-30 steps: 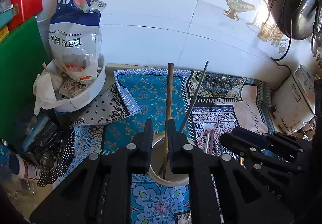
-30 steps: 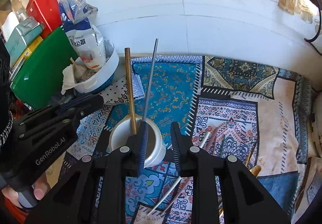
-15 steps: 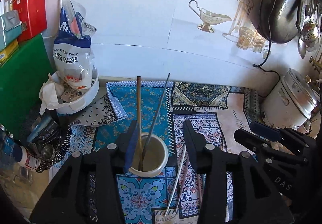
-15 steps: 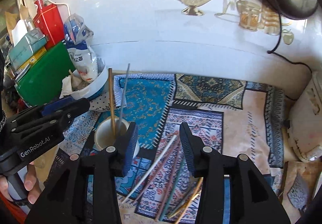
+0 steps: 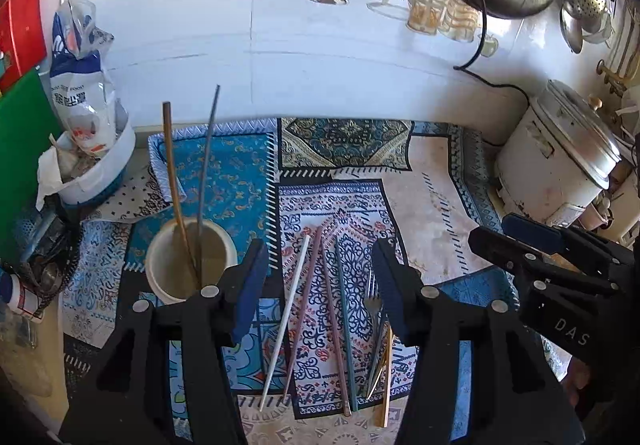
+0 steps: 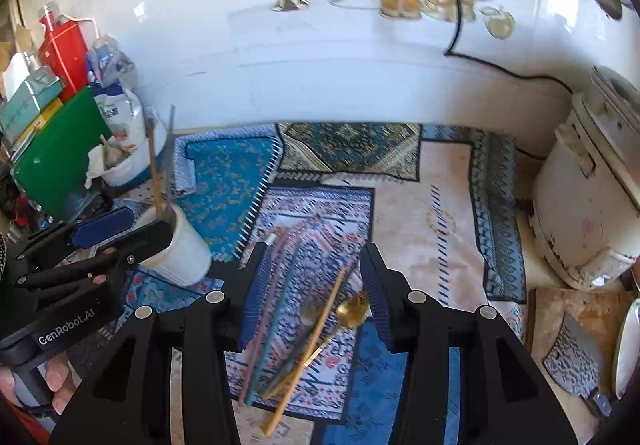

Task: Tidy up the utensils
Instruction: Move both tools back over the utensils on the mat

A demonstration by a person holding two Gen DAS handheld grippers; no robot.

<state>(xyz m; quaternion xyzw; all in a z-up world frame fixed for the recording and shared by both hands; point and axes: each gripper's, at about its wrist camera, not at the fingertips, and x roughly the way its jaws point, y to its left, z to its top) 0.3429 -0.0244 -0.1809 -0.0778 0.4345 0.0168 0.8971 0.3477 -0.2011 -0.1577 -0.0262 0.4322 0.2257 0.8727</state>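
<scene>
A white cup (image 5: 190,261) stands on the patterned mat (image 5: 432,213) with a gold chopstick (image 5: 172,173) and a grey chopstick (image 5: 208,157) upright in it. To its right lie loose utensils: a white chopstick (image 5: 286,321), pink chopsticks (image 5: 308,309), a teal chopstick (image 5: 344,325) and a fork (image 5: 372,297). My left gripper (image 5: 318,277) hangs above them, its jaws opening, nothing between them. My right gripper (image 6: 314,273) is over the wooden chopstick (image 6: 316,337) and gold spoon (image 6: 352,313), jaws also opening and empty. The cup (image 6: 180,245) sits at its left.
A white rice cooker (image 5: 560,165) stands at the right. A white bowl with a food bag (image 5: 92,165) and a green board (image 5: 20,149) crowd the left. A cleaver on a wooden board (image 6: 576,357) lies at the front right. A tiled wall closes the back.
Both grippers opened, leaving the gold and grey chopsticks standing in the cup. Both then moved right, away from the cup and over the loose utensils.
</scene>
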